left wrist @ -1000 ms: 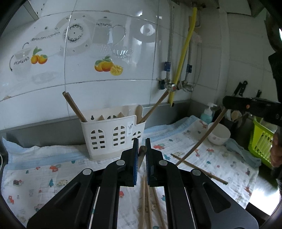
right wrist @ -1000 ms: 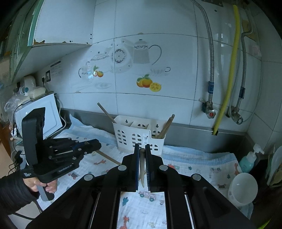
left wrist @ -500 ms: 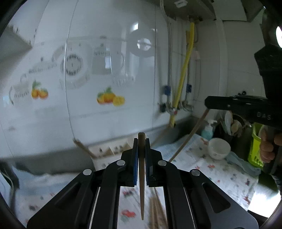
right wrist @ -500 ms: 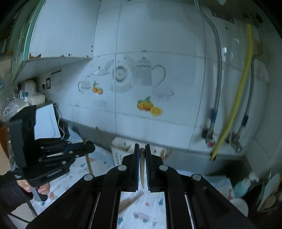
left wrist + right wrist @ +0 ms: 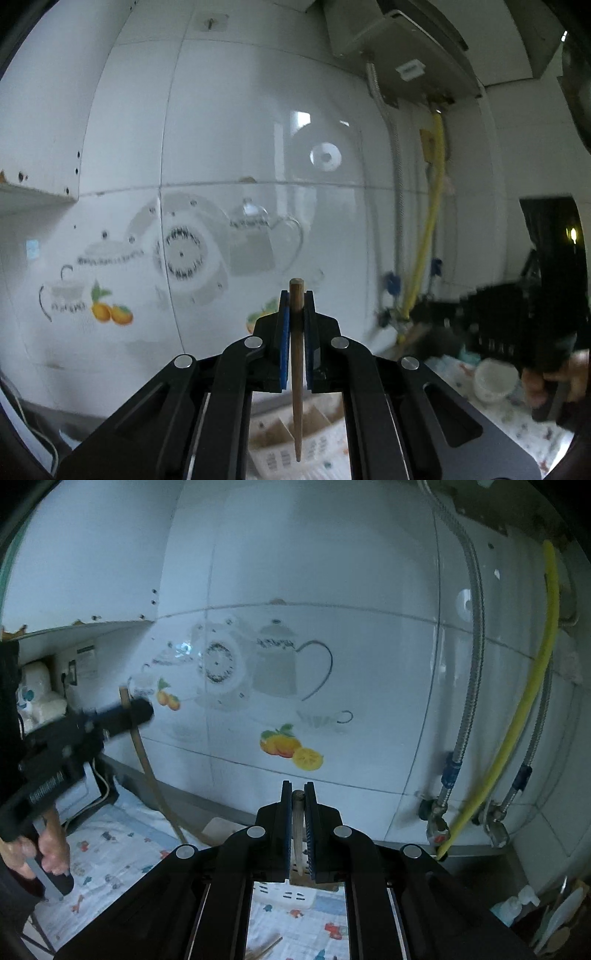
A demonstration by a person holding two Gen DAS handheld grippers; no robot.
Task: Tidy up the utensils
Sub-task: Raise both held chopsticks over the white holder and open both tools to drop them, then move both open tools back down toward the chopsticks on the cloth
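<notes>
My left gripper (image 5: 296,297) is shut on a wooden chopstick (image 5: 296,398) that hangs straight down between its blue pads. The chopstick's tip is above the white slotted utensil caddy (image 5: 325,443) at the bottom of the left wrist view. My right gripper (image 5: 297,790) is shut on another chopstick (image 5: 297,830), also upright, with the caddy (image 5: 288,891) partly hidden behind its fingers. In the right wrist view the left gripper (image 5: 125,714) shows at the left with its chopstick (image 5: 142,757) dangling. The right gripper (image 5: 517,325) is a blur at the right of the left wrist view.
A patterned cloth (image 5: 110,849) covers the counter, with loose chopsticks (image 5: 266,947) on it. A yellow hose (image 5: 517,709) and metal hoses with valves (image 5: 437,827) run down the tiled wall. A white bowl (image 5: 495,376) and a soap bottle (image 5: 517,908) stand at the right.
Both grippers have risen. The left one closed on a chopstick and lifted it off the cloth. The caddy has dropped to the bottom edge of both views.
</notes>
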